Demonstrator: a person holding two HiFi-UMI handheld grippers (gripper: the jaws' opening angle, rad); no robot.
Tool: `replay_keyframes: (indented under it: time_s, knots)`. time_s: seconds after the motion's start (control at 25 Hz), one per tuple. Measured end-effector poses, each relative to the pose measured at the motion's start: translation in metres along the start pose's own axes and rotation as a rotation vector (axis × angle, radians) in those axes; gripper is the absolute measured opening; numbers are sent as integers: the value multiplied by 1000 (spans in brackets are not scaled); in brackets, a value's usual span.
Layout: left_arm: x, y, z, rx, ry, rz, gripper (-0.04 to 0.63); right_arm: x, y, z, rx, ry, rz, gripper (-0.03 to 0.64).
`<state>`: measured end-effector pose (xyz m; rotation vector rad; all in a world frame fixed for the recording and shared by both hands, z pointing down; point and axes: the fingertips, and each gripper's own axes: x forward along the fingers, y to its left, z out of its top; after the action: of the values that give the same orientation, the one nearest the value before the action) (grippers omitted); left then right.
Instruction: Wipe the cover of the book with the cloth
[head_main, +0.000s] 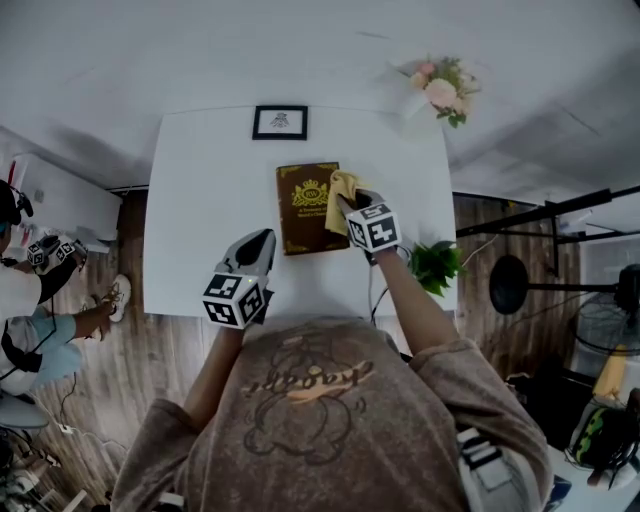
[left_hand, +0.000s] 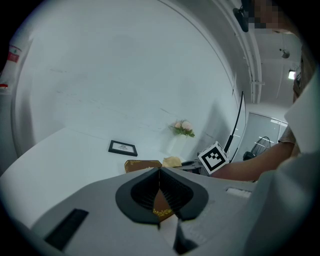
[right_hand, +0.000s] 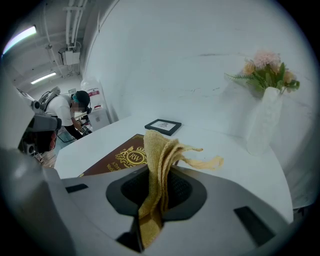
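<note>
The right gripper (head_main: 348, 207) is pinching a yellow cloth (right_hand: 159, 160) between its closed fingers (right_hand: 182, 192). The fabric is bunching in folds above them, with one loose corner trailing to the side. It is hanging over the right edge of the book (head_main: 306, 207), though whether the cloth is touching the cover is not showing clearly. The book is lying flat, cover up, near the middle of the white table (head_main: 200, 190), between a small picture frame (head_main: 280, 122) at the far side and the person. The left gripper (head_main: 262, 240) is hovering just beside the book's near left corner with its fingers (left_hand: 142, 192) pressed together on nothing; only a strip of the brown, gold-stamped cover is showing behind them. The cloth is looking soft, light and floppy, so it will likely be draping and dragging rather than pushing. Gripping it low in the bunch, as the right fingers are doing, is leaving slack to lay onto the cover. The book is looking like a stiff hardback with a smooth cover, probably light enough to be sliding on the slick table under a stroke, so pressing the closed left fingers on a corner or the spine edge would probably be steadying it. A vase of flowers (head_main: 438, 90) and a small green plant (head_main: 435, 265) are standing well apart from the book, to the right.
</note>
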<state>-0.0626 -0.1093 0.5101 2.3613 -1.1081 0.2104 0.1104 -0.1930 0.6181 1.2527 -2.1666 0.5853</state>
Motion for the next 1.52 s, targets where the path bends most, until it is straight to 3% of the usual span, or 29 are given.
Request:
replay_keyframes:
  time_s: [0.44,0.84,1.2,1.52]
  knots:
    - [7,-6,1,9,6,-32,5,-48,-2,19,72,-88,27,64]
    - [14,-7,3,13,6,-50,5,-79,53,53,104,-184,148,66]
    - [7,10,5,0,0,-14,5,-59,113,59,83,-170,258,66]
    - [-5,28,5,-20,-11,34,5,-28,155,39,54,-98,323,66]
